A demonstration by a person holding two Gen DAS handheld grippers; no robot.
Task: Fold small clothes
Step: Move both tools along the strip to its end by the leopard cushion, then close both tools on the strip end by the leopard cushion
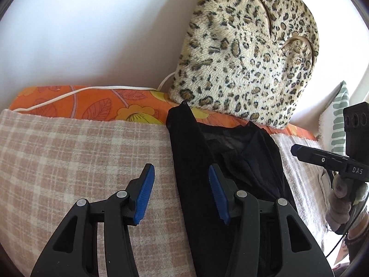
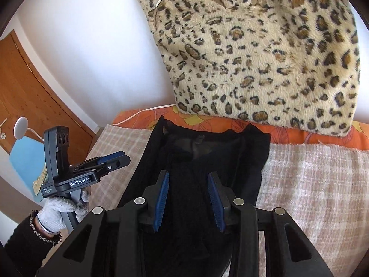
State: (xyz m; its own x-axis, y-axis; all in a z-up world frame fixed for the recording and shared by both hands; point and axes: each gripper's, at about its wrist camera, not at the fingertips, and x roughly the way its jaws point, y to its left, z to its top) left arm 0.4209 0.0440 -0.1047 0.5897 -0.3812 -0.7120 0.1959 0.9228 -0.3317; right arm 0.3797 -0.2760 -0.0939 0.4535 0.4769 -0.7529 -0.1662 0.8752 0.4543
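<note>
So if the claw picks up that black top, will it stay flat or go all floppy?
Probably floppy: the black top is thin, partly see-through near the neck, and already creased. Likely light too. It may drag on the fuzzy checked blanket rather than slide.

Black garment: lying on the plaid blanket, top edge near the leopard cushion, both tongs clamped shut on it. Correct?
Not quite. The black garment does lie on the plaid blanket near the leopard cushion, but neither the left tongs nor the right tongs is clamped on it. Both wrist views show the blue pads apart, nothing pinched.
</note>
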